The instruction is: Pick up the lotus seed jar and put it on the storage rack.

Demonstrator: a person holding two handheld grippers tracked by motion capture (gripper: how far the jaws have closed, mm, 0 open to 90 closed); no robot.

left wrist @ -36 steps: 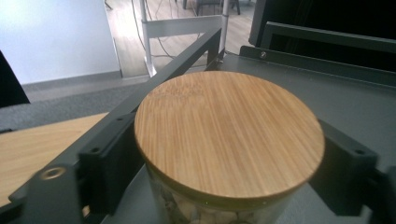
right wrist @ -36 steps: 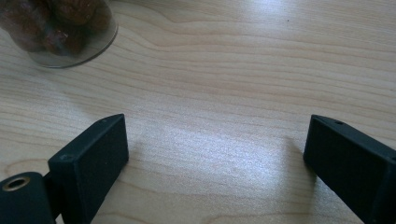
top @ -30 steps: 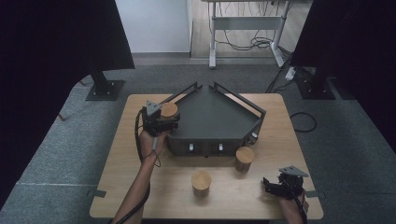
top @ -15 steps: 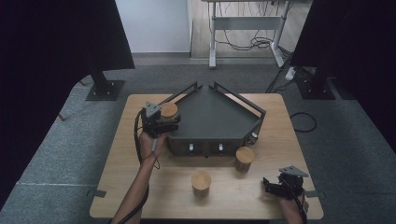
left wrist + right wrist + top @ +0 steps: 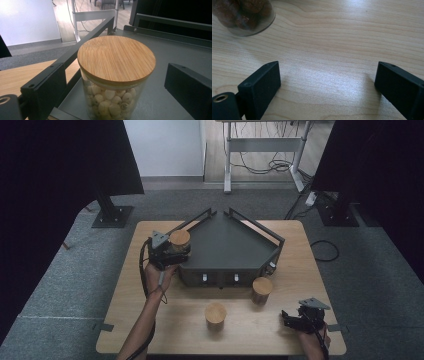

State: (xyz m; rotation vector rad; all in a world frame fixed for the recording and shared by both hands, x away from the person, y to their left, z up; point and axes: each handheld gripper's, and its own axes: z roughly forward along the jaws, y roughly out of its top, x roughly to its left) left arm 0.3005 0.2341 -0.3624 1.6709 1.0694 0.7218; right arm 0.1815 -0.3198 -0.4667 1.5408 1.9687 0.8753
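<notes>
The jar (image 5: 116, 77) stands upright between the jaws of the left hand-held gripper (image 5: 167, 251), on the left corner of the grey tray (image 5: 227, 247); the jaws have just been opening and stand wide, clear of the glass; right hand-held gripper (image 5: 300, 319) wide, empty, on the wooden table (image 5: 250, 330), near right.

The far middle of the worktop (image 5: 150, 320) is taken up by the railed tray (image 5: 227, 245). Passage along the near side is narrowed by two lidded jars (image 5: 215, 315) (image 5: 261, 290); open wood is left at both ends.
</notes>
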